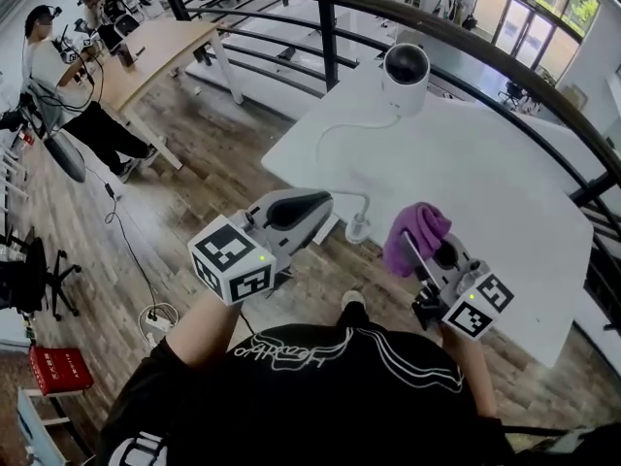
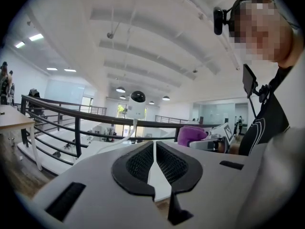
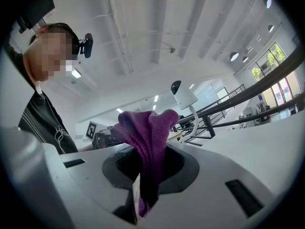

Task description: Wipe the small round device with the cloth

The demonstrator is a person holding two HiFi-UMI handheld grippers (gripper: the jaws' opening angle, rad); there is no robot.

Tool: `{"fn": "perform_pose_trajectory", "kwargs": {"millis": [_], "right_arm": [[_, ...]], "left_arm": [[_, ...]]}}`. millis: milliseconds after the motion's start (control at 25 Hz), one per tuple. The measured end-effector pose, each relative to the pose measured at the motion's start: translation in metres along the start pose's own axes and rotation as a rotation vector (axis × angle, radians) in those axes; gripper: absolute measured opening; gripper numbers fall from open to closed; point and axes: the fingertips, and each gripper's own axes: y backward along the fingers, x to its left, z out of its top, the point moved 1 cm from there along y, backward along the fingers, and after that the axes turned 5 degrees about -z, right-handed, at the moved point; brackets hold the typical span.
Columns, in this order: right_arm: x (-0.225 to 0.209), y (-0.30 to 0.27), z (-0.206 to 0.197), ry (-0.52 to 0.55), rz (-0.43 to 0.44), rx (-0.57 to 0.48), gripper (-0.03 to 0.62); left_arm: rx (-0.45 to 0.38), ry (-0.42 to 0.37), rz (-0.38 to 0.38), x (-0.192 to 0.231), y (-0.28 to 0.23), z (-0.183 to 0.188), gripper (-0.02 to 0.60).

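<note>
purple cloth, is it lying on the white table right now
No, the purple cloth is clamped between the jaws of the right gripper, held up off the white table.

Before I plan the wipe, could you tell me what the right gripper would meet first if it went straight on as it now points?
Most likely the small round device, just right of its line; the purple cloth in the right gripper leads. Depth is unclear.

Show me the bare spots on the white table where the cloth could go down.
The white table is bare across its right half, from the small round device by the railing down to the near edge. Crowded: the near left corner, where the white cable loops and the right hand-held gripper holds the purple cloth.
</note>
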Motion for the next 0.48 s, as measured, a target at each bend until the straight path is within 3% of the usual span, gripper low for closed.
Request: {"fn": "perform_pose_trajectory", "kwargs": {"millis": [200,480], "right_arm": [[-0.045,-0.027,0.004,-0.016,0.010,0.018,0.058],[-0.097,-0.062,0.009,-0.041,0.020,0.047,0.058]], "left_arm": [[0.042,-0.070,0.015,0.055,-0.034,0.009,0.016],[0.150,-0.151,-0.037,0.110,-0.090,0.002,0.113]]}}
